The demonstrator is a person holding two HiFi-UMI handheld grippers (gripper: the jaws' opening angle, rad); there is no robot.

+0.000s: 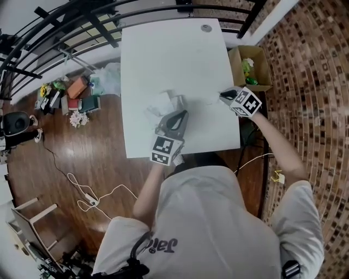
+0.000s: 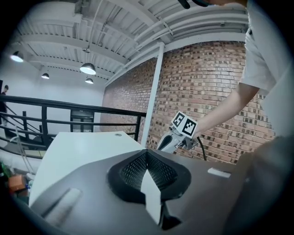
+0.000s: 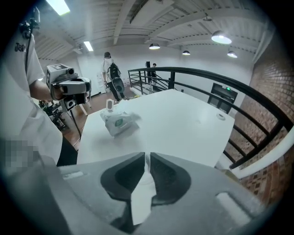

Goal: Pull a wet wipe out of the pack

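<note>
The wet wipe pack (image 1: pixel 162 104) lies crumpled on the white table (image 1: pixel 174 60); in the right gripper view the pack (image 3: pixel 119 122) stands free, touched by nothing. My left gripper (image 1: pixel 182 113) hovers just right of it, jaws shut; a white strip (image 2: pixel 152 195) shows behind the left gripper's (image 2: pixel 147 158) closed pads, and I cannot tell what it is. My right gripper (image 1: pixel 222 97) is over the table's right edge, pointing down. The right gripper (image 3: pixel 147 160) is shut on a white wet wipe (image 3: pixel 141 195), which hangs between the pads.
An open cardboard box (image 1: pixel 251 68) sits on the floor off the table's right side. A black railing (image 1: pixel 136 11) runs behind the table. Clutter (image 1: pixel 68 95) and a white cable (image 1: pixel 92 199) lie on the wooden floor at left. A person (image 3: pixel 109 69) stands far off.
</note>
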